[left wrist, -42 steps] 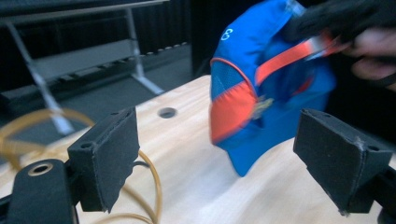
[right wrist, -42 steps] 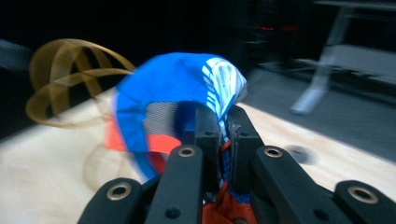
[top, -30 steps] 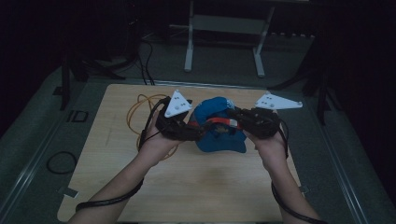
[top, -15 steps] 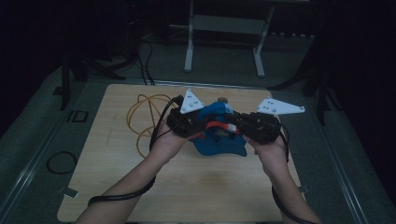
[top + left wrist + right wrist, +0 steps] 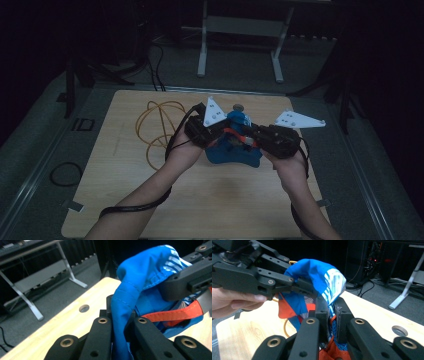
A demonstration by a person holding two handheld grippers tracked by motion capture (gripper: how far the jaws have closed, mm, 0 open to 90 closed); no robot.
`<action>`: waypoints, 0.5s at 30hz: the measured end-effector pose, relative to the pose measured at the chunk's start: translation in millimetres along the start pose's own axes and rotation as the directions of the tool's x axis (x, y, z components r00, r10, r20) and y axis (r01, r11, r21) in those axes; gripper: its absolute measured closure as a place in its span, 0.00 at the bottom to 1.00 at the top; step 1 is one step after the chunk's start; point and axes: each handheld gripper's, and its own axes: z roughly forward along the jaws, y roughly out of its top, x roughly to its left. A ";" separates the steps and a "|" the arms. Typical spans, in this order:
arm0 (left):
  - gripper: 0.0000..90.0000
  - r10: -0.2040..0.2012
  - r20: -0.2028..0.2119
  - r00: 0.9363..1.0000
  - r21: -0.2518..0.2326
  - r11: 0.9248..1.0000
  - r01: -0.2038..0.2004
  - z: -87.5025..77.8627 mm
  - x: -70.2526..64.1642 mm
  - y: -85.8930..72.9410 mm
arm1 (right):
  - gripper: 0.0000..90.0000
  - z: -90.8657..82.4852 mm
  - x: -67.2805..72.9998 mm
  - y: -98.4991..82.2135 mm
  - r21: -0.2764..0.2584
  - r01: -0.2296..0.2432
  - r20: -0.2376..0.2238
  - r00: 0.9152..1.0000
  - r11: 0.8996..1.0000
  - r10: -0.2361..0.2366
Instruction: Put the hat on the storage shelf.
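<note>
A blue garment [image 5: 235,152] with white stripes, an orange strap [image 5: 178,314] and an orange mesh lining [image 5: 308,308] is bunched up at the middle of the wooden table [image 5: 125,200]. Its lower part rests on the tabletop. My left gripper [image 5: 220,134] comes from the left and is shut on a fold of blue cloth [image 5: 125,302]. From the right, my right gripper [image 5: 248,140] is shut on another fold [image 5: 329,285]. Their tips are close together over the garment. In the left gripper view the left gripper [image 5: 120,315] pinches the fabric, as does the right gripper [image 5: 330,305] in its own view.
A loop of yellow cable [image 5: 157,125] lies on the table left of the hands. A small round plug [image 5: 238,106] sits near the far edge. A metal stand [image 5: 240,30] rises beyond the table. On the floor at the left lies a black cable ring [image 5: 65,174].
My left gripper has moved to the right, toward the right gripper. The garment, spread wider a second ago, is now gathered into a narrower bunch between the two grippers.
</note>
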 end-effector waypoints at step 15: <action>0.99 0.128 0.065 0.990 -0.103 0.987 -0.121 -13.2 5.4 -6.1 | 0.61 -48.9 4.6 -9.4 -0.075 0.024 -0.004 1.000 0.997 -0.024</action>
